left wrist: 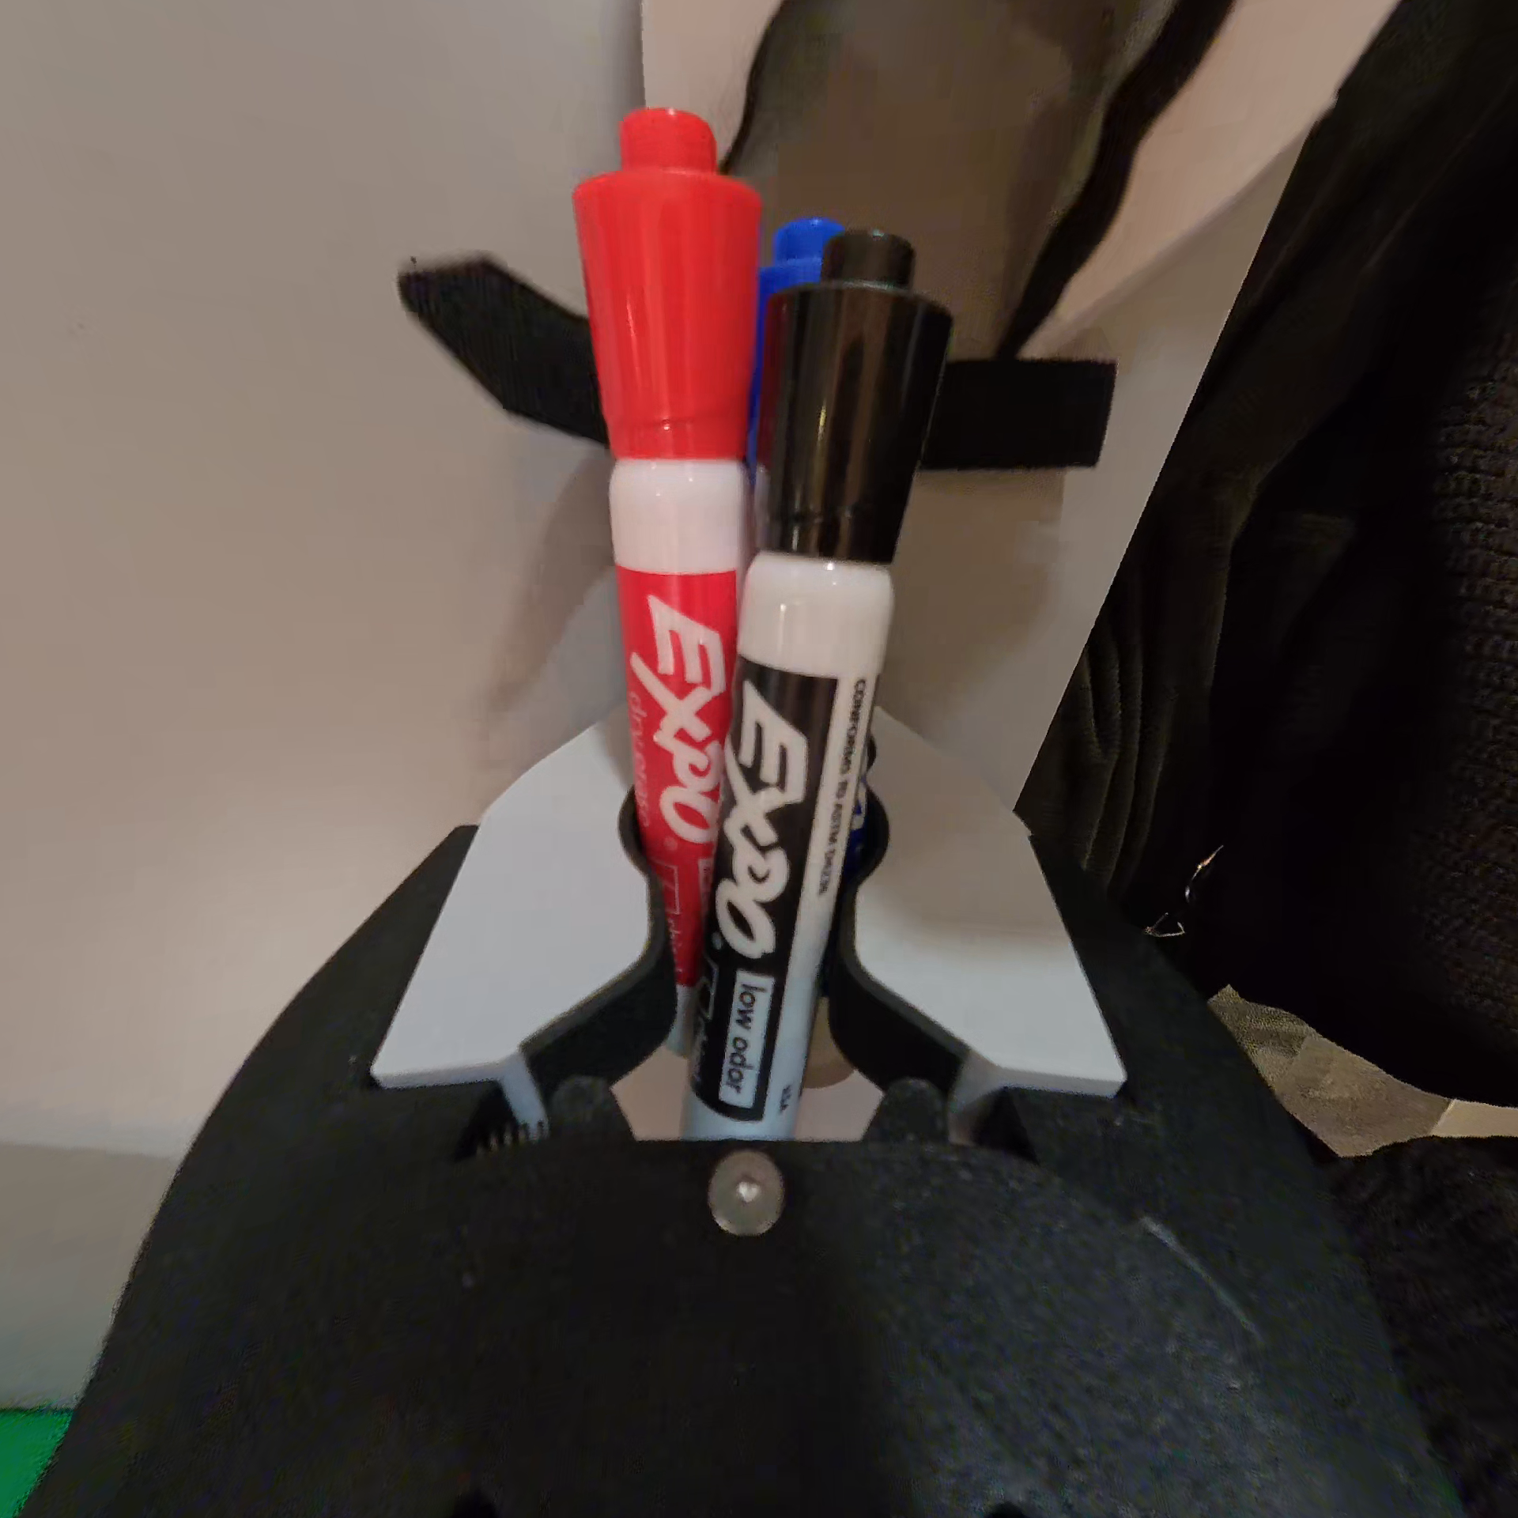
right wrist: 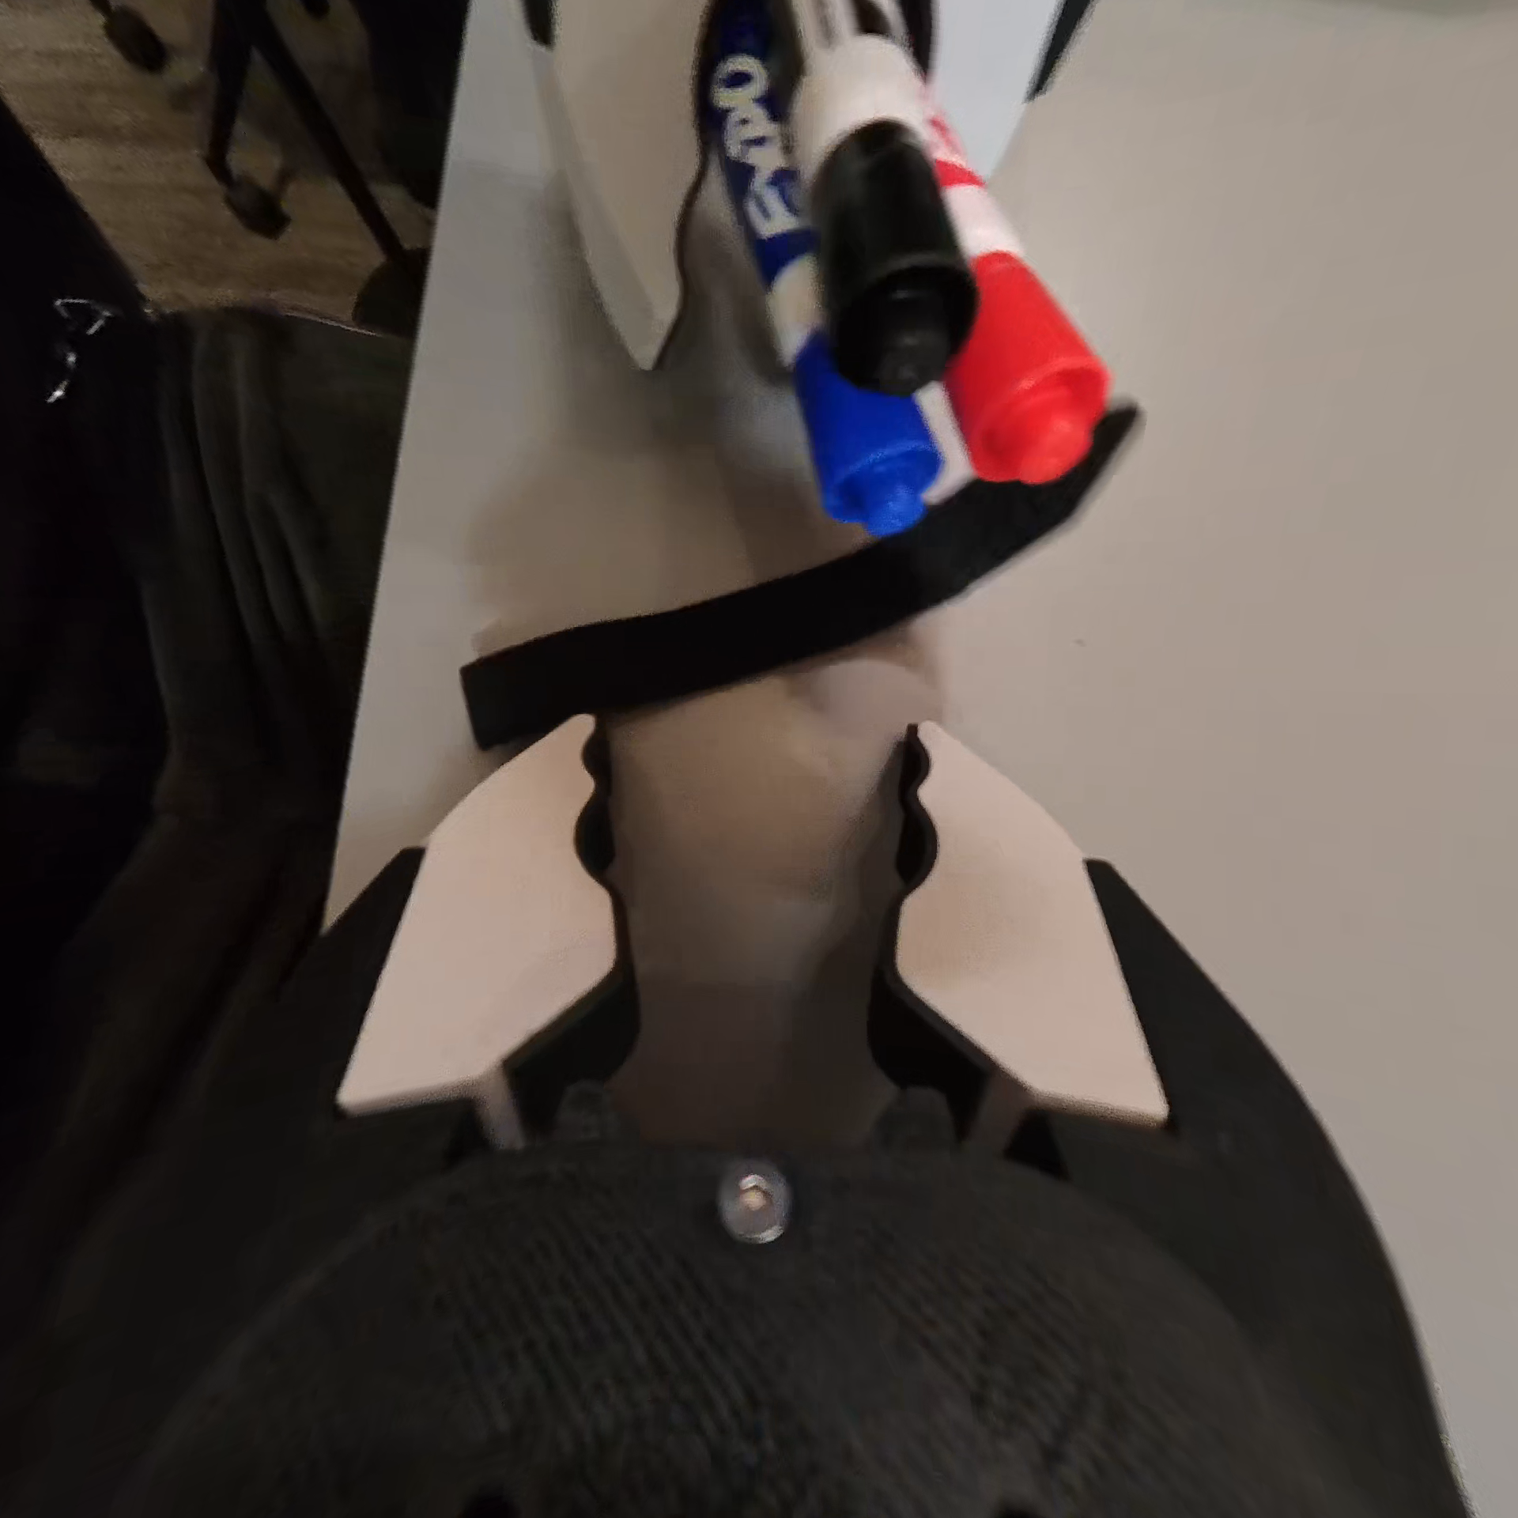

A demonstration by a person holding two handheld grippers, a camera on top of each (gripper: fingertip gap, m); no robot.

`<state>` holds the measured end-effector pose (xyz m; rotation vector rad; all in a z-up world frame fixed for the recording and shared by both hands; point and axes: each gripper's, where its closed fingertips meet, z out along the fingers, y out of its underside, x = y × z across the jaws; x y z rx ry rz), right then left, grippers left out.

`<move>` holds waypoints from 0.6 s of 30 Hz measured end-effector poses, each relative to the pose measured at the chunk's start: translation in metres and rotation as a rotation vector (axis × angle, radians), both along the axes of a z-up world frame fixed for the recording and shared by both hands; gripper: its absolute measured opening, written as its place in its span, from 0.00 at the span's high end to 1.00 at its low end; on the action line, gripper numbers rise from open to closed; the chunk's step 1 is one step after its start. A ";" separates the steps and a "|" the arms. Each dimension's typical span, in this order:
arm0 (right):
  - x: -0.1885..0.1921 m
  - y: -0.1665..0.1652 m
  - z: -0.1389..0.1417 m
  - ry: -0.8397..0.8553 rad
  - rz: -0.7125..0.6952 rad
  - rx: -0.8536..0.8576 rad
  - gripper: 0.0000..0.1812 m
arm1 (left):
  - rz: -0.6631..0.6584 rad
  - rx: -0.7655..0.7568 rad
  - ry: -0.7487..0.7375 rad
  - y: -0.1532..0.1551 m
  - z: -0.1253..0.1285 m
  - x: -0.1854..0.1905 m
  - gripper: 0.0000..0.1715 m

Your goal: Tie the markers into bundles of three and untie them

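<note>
My left gripper (left wrist: 752, 809) is shut on three markers held together: a red one (left wrist: 669, 345), a black one (left wrist: 854, 427) and a blue one (left wrist: 793, 246) mostly hidden behind them. Their caps point away from me, over a black strap (left wrist: 1018, 415) lying flat on the white table. In the right wrist view the same red (right wrist: 1027, 386), black (right wrist: 891, 271) and blue (right wrist: 862, 448) markers hang cap-down over the strap (right wrist: 739, 624). My right gripper (right wrist: 752, 731) is open and empty, its tips just short of the strap's near end.
The white table (right wrist: 1232, 739) ends at a left edge in the right wrist view; a person's dark clothing (right wrist: 164, 657) is beyond it. Dark clothing (left wrist: 1355, 575) also fills the right of the left wrist view. Chair legs (right wrist: 271, 123) stand on the floor. One gripper's finger ends stand about 9 centimetres off the other's.
</note>
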<state>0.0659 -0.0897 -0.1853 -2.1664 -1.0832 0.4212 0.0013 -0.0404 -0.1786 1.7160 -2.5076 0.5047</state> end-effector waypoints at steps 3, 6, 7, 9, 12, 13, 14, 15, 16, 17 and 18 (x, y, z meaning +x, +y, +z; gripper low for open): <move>-0.011 0.005 0.000 -0.011 -0.004 0.013 0.56 | 0.010 -0.002 -0.001 0.003 0.001 -0.002 0.74; -0.010 0.019 -0.001 -0.015 -0.103 0.006 0.49 | 0.021 -0.001 -0.007 0.006 0.003 -0.003 0.74; -0.009 0.023 -0.002 -0.011 -0.131 -0.004 0.48 | 0.026 -0.001 -0.008 0.007 0.004 -0.004 0.74; -0.006 0.029 -0.001 -0.004 -0.173 -0.003 0.53 | 0.035 0.001 -0.012 0.010 0.005 -0.005 0.74; -0.006 0.031 0.001 0.013 -0.180 -0.005 0.63 | 0.051 -0.001 -0.016 0.015 0.006 -0.006 0.74; -0.006 0.031 0.002 0.022 -0.181 -0.007 0.65 | 0.056 0.000 -0.016 0.016 0.006 -0.007 0.74; -0.006 0.031 0.003 0.034 -0.180 -0.008 0.68 | 0.060 0.000 -0.017 0.018 0.007 -0.008 0.74; -0.005 0.032 0.004 0.047 -0.185 -0.006 0.68 | 0.064 0.001 -0.019 0.019 0.007 -0.008 0.74; -0.004 0.032 0.006 0.063 -0.192 -0.005 0.67 | 0.069 0.000 -0.020 0.020 0.007 -0.009 0.74; -0.003 0.033 0.008 0.084 -0.202 -0.009 0.66 | 0.072 0.000 -0.020 0.022 0.007 -0.009 0.74; -0.002 0.034 0.010 0.109 -0.219 -0.017 0.66 | 0.073 0.001 -0.020 0.022 0.006 -0.010 0.74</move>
